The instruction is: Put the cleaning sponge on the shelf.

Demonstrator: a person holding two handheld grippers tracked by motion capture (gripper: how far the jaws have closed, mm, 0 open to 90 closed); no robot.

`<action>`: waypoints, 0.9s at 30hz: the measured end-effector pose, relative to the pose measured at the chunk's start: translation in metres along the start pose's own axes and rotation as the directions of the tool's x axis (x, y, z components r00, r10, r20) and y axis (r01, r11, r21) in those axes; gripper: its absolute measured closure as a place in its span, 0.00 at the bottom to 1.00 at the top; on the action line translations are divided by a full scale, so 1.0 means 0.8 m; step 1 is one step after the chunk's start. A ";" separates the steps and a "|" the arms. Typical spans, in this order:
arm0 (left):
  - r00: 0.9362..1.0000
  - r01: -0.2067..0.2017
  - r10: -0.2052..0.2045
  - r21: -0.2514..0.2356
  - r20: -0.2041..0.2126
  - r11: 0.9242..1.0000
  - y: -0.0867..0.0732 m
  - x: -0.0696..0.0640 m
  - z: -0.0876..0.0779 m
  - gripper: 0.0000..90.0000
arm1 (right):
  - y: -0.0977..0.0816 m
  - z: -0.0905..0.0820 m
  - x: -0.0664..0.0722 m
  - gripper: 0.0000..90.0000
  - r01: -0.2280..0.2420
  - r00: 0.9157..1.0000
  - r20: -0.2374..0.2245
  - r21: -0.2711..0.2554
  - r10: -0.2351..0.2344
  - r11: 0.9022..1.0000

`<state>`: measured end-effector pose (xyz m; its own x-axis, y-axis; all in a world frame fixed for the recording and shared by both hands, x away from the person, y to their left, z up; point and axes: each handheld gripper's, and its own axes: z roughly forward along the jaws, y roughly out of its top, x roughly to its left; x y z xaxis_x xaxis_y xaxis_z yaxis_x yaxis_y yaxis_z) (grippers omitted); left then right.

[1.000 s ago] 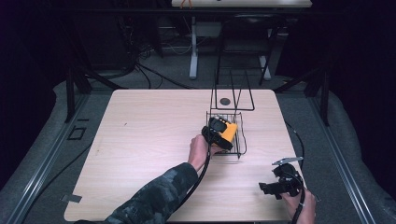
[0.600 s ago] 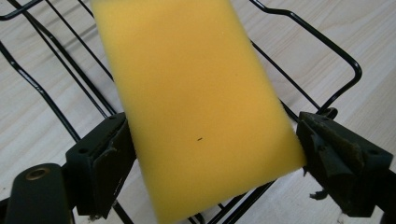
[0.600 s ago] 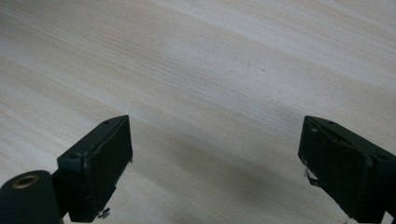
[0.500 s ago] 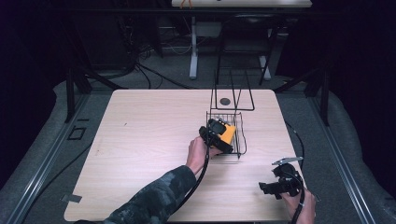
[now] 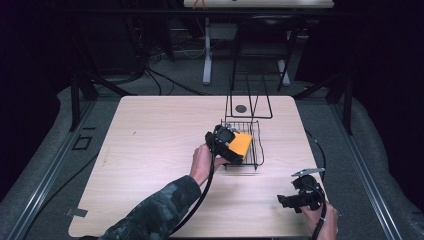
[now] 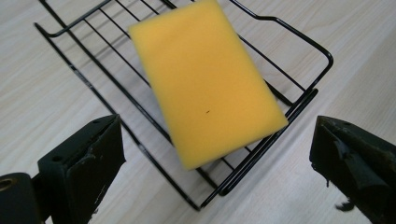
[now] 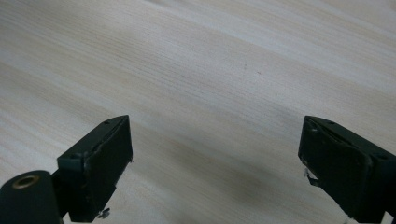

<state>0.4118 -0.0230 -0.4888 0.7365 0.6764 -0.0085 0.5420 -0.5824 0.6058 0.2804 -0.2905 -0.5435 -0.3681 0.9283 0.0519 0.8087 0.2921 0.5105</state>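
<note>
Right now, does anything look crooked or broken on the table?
A little. The yellow sponge lies askew in the black wire basket, one corner poking past the rim. The open left gripper has just been opening, and the sponge lies clear of its jaws. Its right pad looks chipped.

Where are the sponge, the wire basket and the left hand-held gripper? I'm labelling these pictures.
sponge [image 6: 205,84], left gripper view, middle of its yellow top face.
wire basket [image 6: 322,53], left gripper view, on its rim wire.
left hand-held gripper [image 5: 225,142], high view, on its black body beside the sponge; jaws open.
</note>
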 end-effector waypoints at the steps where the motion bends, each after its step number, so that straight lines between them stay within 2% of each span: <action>1: 1.000 -0.013 0.013 -0.001 0.009 1.000 -0.002 0.004 -0.009 0.04 | 0.000 0.000 0.000 0.10 -0.002 1.000 0.001 -0.003 0.002 1.000; 6: 1.000 -0.027 0.027 -0.013 0.009 1.000 -0.010 0.007 -0.025 0.04 | 0.000 0.001 0.000 0.10 0.001 1.000 0.004 -0.006 -0.001 1.000; 10: 0.999 -0.036 0.036 -0.018 0.017 0.999 -0.024 0.013 -0.038 0.04 | 0.001 0.000 0.002 0.10 -0.001 1.000 0.005 -0.007 0.001 1.000; 11: 0.999 -0.044 0.044 -0.014 0.022 0.999 -0.034 0.017 -0.047 0.04 | 0.001 0.000 0.001 0.11 -0.007 1.000 0.009 -0.023 0.007 1.000; 13: 0.999 -0.046 0.047 -0.014 0.026 0.999 -0.040 0.021 -0.054 0.04 | 0.002 -0.001 0.001 0.11 -0.008 1.000 0.011 -0.032 0.008 0.999; 15: 0.999 -0.049 0.049 -0.017 0.016 0.999 -0.053 0.029 -0.068 0.04 | 0.003 -0.003 0.000 0.10 -0.017 1.000 0.009 -0.044 0.017 0.999; 18: 0.999 -0.041 0.041 -0.016 0.009 0.999 -0.062 0.037 -0.078 0.04 | 0.002 -0.002 0.001 0.10 -0.015 1.000 0.008 -0.039 0.015 0.999; 20: 0.999 -0.038 0.038 0.005 0.002 0.999 -0.073 0.050 -0.092 0.05 | 0.003 0.000 0.003 0.10 -0.013 1.000 0.008 -0.033 0.013 0.999; 21: 0.999 -0.038 0.038 0.005 0.002 0.999 -0.073 0.050 -0.092 0.05 | 0.004 0.000 0.004 0.10 -0.014 1.000 0.009 -0.033 0.014 0.999; 23: 0.999 -0.022 0.022 0.010 -0.023 1.000 -0.086 0.064 -0.105 0.05 | 0.005 0.000 0.005 0.10 -0.019 1.000 0.007 -0.036 0.019 0.999; 24: 0.999 -0.022 0.022 0.010 -0.023 1.000 -0.086 0.064 -0.105 0.05 | 0.005 0.000 0.005 0.10 -0.019 1.000 0.007 -0.036 0.019 0.999; 27: 0.999 0.002 -0.002 0.001 -0.042 1.000 -0.105 0.075 -0.122 0.05 | 0.005 0.000 0.007 0.10 -0.010 1.000 0.012 -0.034 0.011 0.999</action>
<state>0.3711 0.1108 -0.4631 0.7176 0.6960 0.0236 0.5440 -0.5815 0.6049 0.2818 -0.2843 -0.5414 -0.3540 0.9341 0.0474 0.7964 0.2745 0.5389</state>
